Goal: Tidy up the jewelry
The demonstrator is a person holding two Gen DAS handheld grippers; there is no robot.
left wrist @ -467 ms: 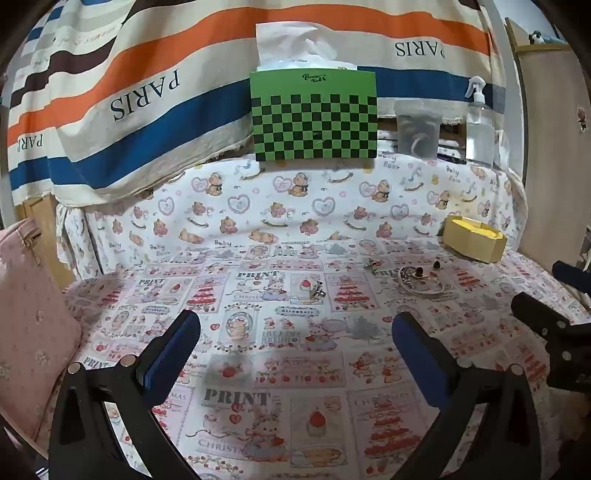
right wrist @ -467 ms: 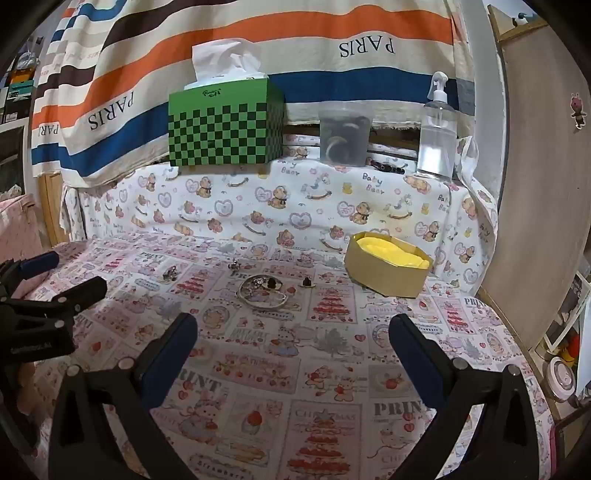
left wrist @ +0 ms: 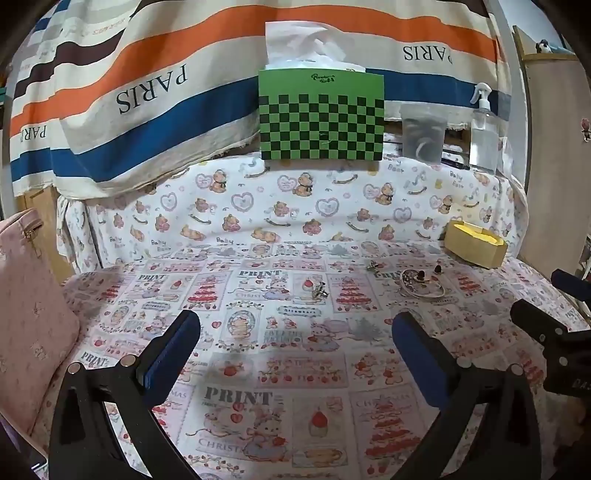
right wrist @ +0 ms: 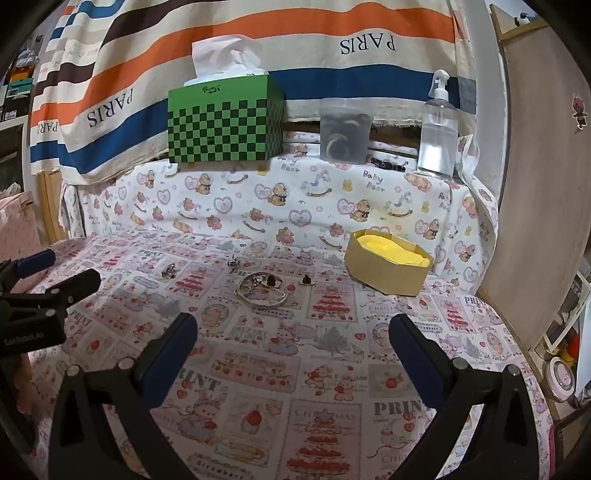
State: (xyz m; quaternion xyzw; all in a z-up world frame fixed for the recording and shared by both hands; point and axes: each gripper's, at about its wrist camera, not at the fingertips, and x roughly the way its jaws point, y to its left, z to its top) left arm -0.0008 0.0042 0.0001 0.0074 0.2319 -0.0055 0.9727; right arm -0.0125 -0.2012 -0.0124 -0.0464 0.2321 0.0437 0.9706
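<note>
1. Jewelry lies scattered mid-surface on the printed cloth [right wrist: 332, 369]: a bangle [right wrist: 261, 291] with small dark pieces inside its ring, a dark piece [right wrist: 306, 280] just right of it, a small silver piece [right wrist: 233, 262] behind it, another cluster [right wrist: 170, 271] further left.
2. Left view shows the same pieces: bangle [left wrist: 423, 286] far right, silver piece [left wrist: 372, 265] behind it, cluster [left wrist: 319, 290] near centre.
3. Yellow-lined box [right wrist: 388, 264] sits right of the jewelry, near the back fold of the cloth; apart from the bangle.
4. Right hand-held gripper [right wrist: 293, 341]: jaws spread wide, nothing between them, hovering over the cloth. Bangle is ahead of it, slightly left of centre, not touched.
5. Left hand-held gripper [left wrist: 295, 343]: jaws spread wide, empty, above the cloth. Cluster is ahead, roughly centred; bangle ahead and to its right.
6. Each hand-held gripper shows at the edge of the other's view, side by side, apart.
7. Back ledge: green checkered tissue box [right wrist: 225, 118], clear container [right wrist: 345, 131], spray bottle [right wrist: 437, 129].
8. Striped "PARIS" fabric [right wrist: 258, 33] hangs behind.
</note>
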